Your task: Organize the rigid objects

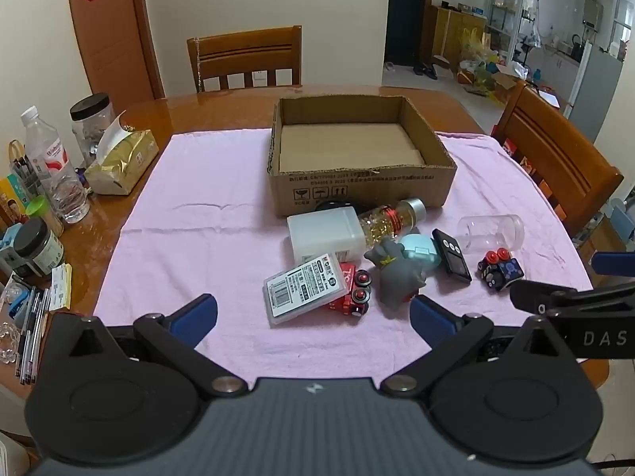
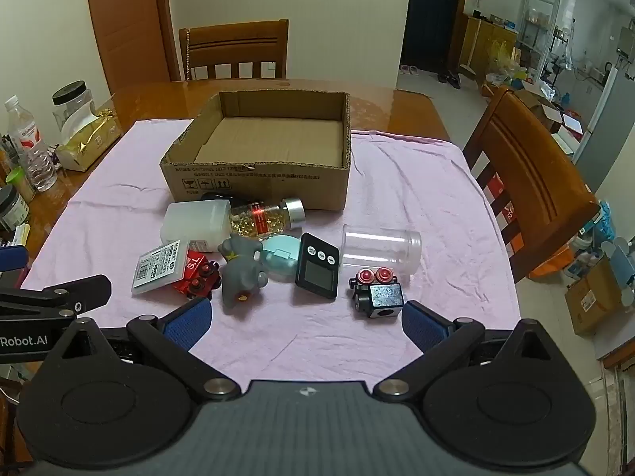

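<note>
the toys and bottles sit in a heap on the pink cloth (image 2: 397,198), right in front of the empty cardboard box (image 2: 254,176). Both grippers hover wide open, holding nothing. I'd send the right gripper (image 2: 303,323) for the dark toy car (image 2: 377,295) first since it stands apart, pinching its flat sides

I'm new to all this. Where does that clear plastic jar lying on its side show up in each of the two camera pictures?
Left wrist view: the clear plastic jar lies right of centre on the pink cloth, just above the small dark toy car.
Right wrist view: the jar lies a little right of centre, again just above that toy car.
Shared landmark: the cardboard box, behind the jar and to its left in both.
</note>
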Tool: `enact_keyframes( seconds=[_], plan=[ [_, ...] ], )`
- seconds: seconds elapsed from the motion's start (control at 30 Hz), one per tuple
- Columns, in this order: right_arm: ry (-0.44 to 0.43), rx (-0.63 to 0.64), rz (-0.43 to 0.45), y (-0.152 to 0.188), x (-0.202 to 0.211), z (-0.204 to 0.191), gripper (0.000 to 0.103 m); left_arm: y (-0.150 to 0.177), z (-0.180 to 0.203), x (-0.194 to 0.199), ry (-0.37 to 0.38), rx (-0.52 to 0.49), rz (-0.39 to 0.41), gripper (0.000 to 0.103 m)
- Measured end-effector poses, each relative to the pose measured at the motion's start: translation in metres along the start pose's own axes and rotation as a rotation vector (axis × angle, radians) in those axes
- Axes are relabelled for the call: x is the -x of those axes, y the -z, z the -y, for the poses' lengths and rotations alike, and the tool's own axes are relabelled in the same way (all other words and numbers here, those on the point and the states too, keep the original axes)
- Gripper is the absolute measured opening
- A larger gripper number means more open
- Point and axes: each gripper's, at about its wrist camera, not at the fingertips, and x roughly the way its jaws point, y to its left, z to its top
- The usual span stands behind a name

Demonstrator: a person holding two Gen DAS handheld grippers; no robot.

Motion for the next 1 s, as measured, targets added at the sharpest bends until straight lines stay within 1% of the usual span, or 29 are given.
enact_keyframes(
  seconds=[0.17, 0.3, 0.33, 0.43, 0.53, 0.57, 0.63, 1.0],
  plan=[
    [-0.013, -0.002, -0.008, -0.001, -0.001, 0.002, 0.103, 0.0, -0.004, 0.004, 0.0, 0.015, 0.001, 0.102],
    [-0.008, 0.0, 0.001, -0.003, 0.007, 0.001, 0.103, 0.002, -0.008, 0.009, -0.005, 0.022, 0.005, 0.102],
    [-0.009, 0.002, 0.0, -0.004, 0.008, 0.001, 0.103, -0.003, -0.003, 0.005, -0.008, 0.003, -0.001, 0.102],
    [-0.01, -0.002, -0.001, -0.007, 0.009, 0.005, 0.103, -0.003, -0.003, 0.003, -0.012, 0.003, -0.007, 0.102],
    [-0.001, 0.005, 0.006, -0.003, 0.003, 0.0, 0.103, -0.003, -0.005, 0.003, -0.014, 0.002, -0.01, 0.102],
    [-0.001, 0.005, 0.005, -0.003, 0.003, 0.0, 0.103, -0.003, 0.003, 0.003, -0.022, 0.004, -0.014, 0.102],
    [-0.002, 0.004, 0.008, -0.002, 0.003, 0.001, 0.103, -0.004, 0.003, 0.004, -0.024, 0.003, -0.013, 0.102],
    [-0.003, 0.006, 0.008, -0.004, 0.004, 0.001, 0.103, -0.004, 0.004, 0.004, -0.025, 0.003, -0.015, 0.102]
  ],
)
